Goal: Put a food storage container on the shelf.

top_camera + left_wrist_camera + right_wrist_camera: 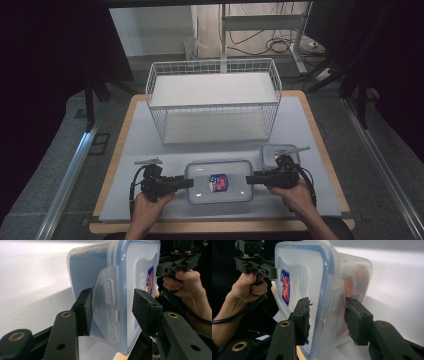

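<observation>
A clear lidded container [219,182] with a blue seal and a small label lies flat near the table's front edge. My left gripper [190,183] reaches in at its left end, and my right gripper [248,178] at its right end. In the left gripper view the jaws [111,310] straddle that end. One pad [85,310] rests against the side clip, while the other stands just off the lid. In the right gripper view the jaws [327,317] straddle the container [312,277]. One pad [357,320] is at the base, and the other is slightly off the lid.
A white wire basket [215,106] stands behind the container at mid-table. A smaller lidded container [272,151] sits just behind my right gripper. The grey mat ends at the wooden front edge [220,226].
</observation>
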The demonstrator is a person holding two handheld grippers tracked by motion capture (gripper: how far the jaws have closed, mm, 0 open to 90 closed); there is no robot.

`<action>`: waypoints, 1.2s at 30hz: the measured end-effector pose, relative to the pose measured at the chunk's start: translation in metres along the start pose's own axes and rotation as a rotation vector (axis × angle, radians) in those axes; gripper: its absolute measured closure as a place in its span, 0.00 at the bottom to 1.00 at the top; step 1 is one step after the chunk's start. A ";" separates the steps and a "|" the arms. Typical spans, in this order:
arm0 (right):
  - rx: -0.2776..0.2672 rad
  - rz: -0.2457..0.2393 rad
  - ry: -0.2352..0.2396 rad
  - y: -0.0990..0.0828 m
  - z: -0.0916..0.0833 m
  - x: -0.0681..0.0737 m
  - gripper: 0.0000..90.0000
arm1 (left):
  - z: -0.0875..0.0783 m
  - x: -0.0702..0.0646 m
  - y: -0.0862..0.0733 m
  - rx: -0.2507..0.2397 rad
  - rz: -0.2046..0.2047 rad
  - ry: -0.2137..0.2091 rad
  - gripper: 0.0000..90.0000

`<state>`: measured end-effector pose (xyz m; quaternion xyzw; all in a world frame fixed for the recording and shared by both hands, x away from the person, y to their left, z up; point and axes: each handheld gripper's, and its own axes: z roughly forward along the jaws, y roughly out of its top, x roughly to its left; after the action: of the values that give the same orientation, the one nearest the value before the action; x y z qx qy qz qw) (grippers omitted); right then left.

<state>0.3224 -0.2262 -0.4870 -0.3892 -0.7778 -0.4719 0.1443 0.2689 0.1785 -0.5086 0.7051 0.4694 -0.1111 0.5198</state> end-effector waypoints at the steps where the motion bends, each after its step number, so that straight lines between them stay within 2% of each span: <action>1: -0.006 -0.005 -0.008 0.001 0.000 0.001 0.63 | 0.000 -0.001 0.000 -0.001 0.001 0.004 0.58; 7: -0.022 -0.015 -0.028 0.004 -0.001 0.002 0.62 | 0.000 -0.002 0.006 -0.005 0.011 0.013 0.58; 16: -0.070 -0.045 -0.030 0.017 -0.008 0.010 0.62 | -0.009 -0.012 0.025 -0.042 0.059 0.026 0.58; 23: -0.111 -0.096 -0.043 0.040 -0.017 0.021 0.62 | -0.020 -0.025 0.054 -0.078 0.109 0.049 0.57; 24: -0.119 -0.105 -0.045 0.045 -0.019 0.023 0.62 | -0.020 -0.025 0.054 -0.078 0.109 0.049 0.57; 28: -0.139 -0.126 -0.059 0.060 -0.025 0.029 0.62 | -0.027 -0.036 0.075 -0.093 0.144 0.067 0.57; 29: -0.144 -0.130 -0.063 0.064 -0.026 0.030 0.61 | -0.027 -0.036 0.075 -0.093 0.144 0.067 0.57; 30: -0.150 -0.132 -0.062 0.069 -0.028 0.031 0.61 | -0.029 -0.039 0.084 -0.100 0.153 0.073 0.57; 36: -0.174 -0.135 -0.053 0.089 -0.033 0.034 0.61 | -0.037 -0.047 0.110 -0.112 0.170 0.088 0.57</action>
<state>0.3618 -0.2158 -0.3947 -0.3594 -0.7618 -0.5359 0.0575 0.3168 0.1820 -0.3926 0.7163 0.4357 -0.0091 0.5450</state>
